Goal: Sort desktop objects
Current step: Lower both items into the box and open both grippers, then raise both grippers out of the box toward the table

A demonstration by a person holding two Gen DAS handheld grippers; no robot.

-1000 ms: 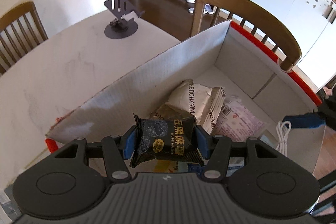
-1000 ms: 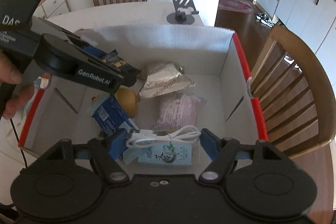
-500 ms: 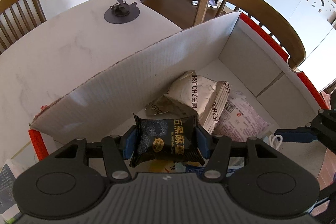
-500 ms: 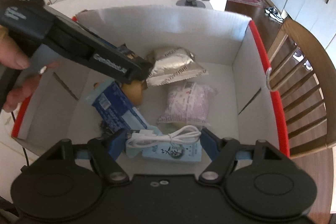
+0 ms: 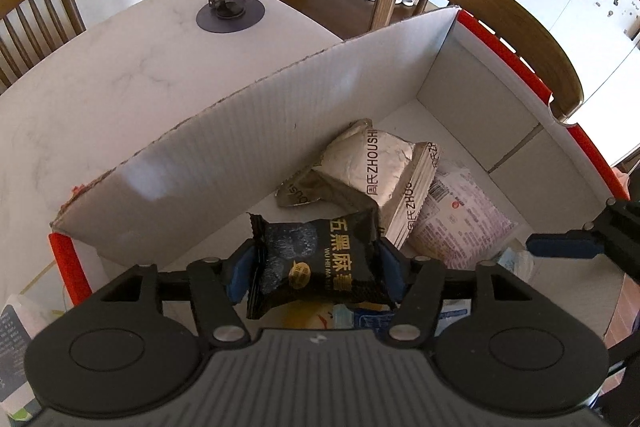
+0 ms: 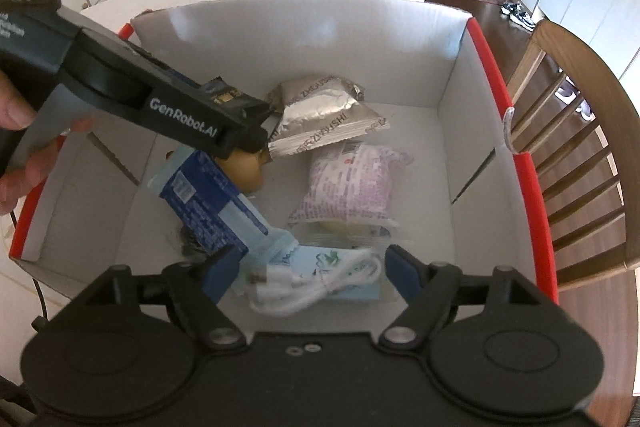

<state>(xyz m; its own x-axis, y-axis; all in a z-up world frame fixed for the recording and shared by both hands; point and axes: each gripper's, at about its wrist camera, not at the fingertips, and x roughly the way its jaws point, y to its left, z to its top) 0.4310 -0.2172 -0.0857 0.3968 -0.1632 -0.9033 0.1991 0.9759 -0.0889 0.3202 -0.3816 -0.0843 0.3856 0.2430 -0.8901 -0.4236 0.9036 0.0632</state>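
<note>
**Light, crinkly snack packet over the box**

The left gripper [image 5: 316, 269] fingers are opening around the black snack packet [image 5: 320, 259], above the box [image 5: 256, 147] at its 7 o'clock corner. It is soft, slippery; hold the flat sides. The right gripper [image 6: 308, 267] fingers are opening, the white cable [image 6: 316, 283] loose between.

Left gripper [image 5: 314, 271] jaws opening around the black snack packet [image 5: 320, 265], right gripper [image 6: 310, 267] jaws opening, white cable [image 6: 316, 283] slipped loose toward 6 o'clock, blurred.
</note>
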